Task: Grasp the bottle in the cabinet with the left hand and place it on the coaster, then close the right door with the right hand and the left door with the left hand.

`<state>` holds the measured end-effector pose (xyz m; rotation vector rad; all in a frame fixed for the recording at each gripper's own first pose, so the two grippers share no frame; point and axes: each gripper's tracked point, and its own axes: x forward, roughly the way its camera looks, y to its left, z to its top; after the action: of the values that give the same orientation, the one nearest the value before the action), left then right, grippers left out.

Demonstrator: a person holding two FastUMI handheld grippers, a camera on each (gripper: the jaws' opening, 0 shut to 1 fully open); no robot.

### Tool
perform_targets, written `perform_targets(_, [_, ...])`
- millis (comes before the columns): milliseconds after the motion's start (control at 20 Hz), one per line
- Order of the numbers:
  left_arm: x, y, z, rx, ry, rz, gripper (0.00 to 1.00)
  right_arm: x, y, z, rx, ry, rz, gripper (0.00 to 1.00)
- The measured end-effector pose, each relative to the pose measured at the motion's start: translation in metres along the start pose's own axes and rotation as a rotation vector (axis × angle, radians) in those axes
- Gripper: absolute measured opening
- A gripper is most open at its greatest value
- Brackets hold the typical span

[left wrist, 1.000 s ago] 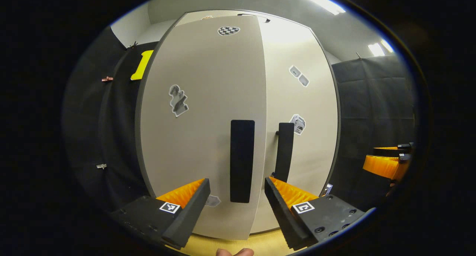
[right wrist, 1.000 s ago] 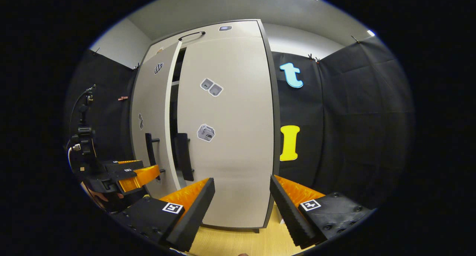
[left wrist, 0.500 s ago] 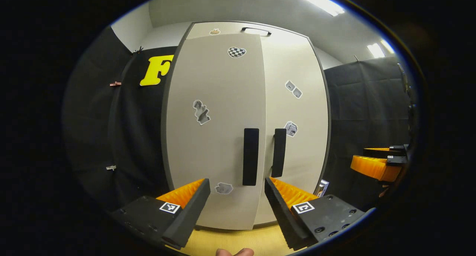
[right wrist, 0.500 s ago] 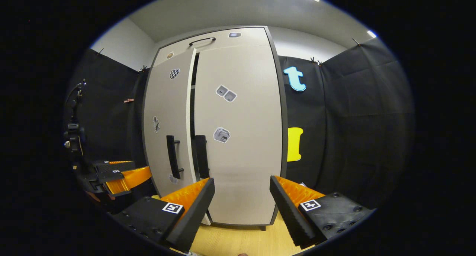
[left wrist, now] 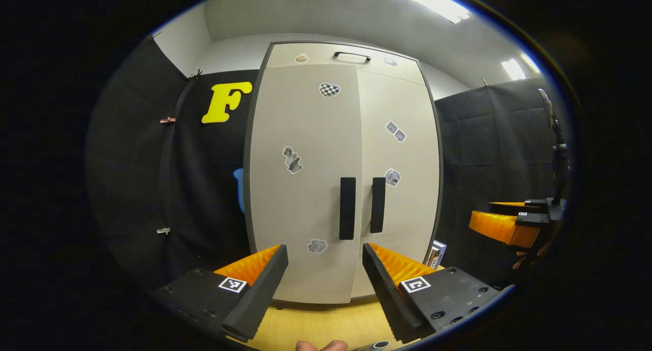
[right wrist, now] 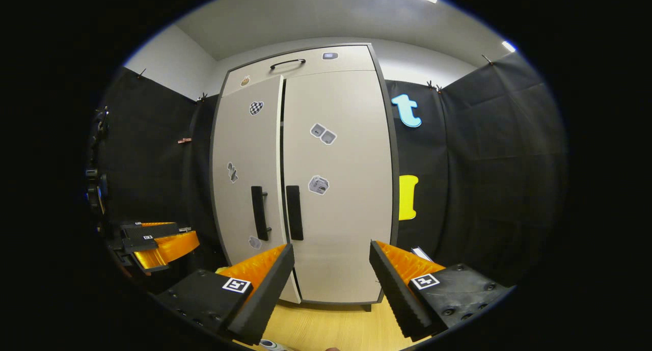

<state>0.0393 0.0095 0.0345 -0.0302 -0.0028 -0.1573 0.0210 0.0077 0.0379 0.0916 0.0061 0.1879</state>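
While both grippers hang in front of the cabinet [left wrist: 326,65], neither touches it. The left gripper [left wrist: 325,274] has its jaws spread wide with nothing between them, and it faces the middle of the cabinet front, with the two dark handles in the gap above its fingers. The right gripper [right wrist: 331,274] is likewise spread and empty, and it faces the cabinet's right door [right wrist: 341,198] from a little way back. The left gripper view also catches the right gripper [left wrist: 504,223] off the cabinet's right side, and the right gripper view catches the left gripper [right wrist: 158,239] off its left side. From the left gripper view the left door [left wrist: 305,188] and the right door [left wrist: 407,208] look flush, their handles side by side at the centre seam. From the right gripper view a thin pale strip of the left door's edge [right wrist: 281,137] shows along that seam, so I cannot tell whether that door is fully seated. Small stickers dot both doors, and a drawer front with a curved pull [left wrist: 351,55] runs across the cabinet's top. A light wooden surface [left wrist: 316,325] lies before the cabinet's foot. On it, at the bottom edge, a small grey round-topped thing [left wrist: 377,345] peeks in; too little of it shows to tell whether it is the bottle. A fingertip [left wrist: 321,346] shows beside it.
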Motion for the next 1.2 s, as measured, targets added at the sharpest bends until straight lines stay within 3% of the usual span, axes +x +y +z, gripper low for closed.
perform_targets(650, [-0.052,0.007,-0.003,-0.011,0.008,0.044,0.94,-0.04,0.005,0.0,-0.012,-0.004,-0.032,0.98])
perform_targets(1200, [-0.066,-0.001,0.01,0.014,-0.016,0.032,0.94,-0.061,0.008,-0.01,-0.038,0.004,-0.036,0.98])
